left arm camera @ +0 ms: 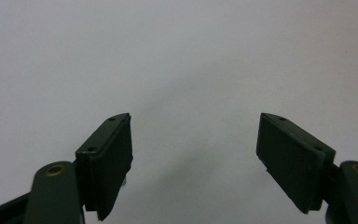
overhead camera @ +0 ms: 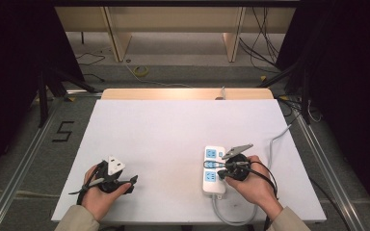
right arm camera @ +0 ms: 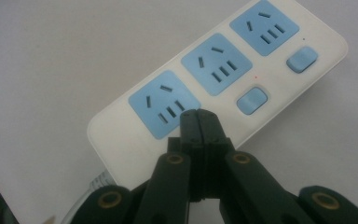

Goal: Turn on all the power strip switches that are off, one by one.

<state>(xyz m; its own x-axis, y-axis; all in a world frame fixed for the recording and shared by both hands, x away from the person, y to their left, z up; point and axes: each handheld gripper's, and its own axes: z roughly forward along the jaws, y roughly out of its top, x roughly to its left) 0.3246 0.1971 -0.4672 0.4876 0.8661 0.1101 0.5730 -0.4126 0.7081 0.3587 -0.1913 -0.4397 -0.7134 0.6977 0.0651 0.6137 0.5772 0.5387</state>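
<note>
Strip (right arm camera: 216, 77): three blue sockets, two switches. Right tool (right arm camera: 199, 116) closed over it; left tool (left arm camera: 193, 154) apart.

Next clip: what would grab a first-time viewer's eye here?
The white power strip with three blue sockets and two blue switches, lying at the right near side of the white table, its grey cable looping off the near edge. The right gripper hangs right over it with jaws pressed together, tips above the nearest socket. The left gripper sits at the table's left near side, jaws wide apart over bare surface.
</note>
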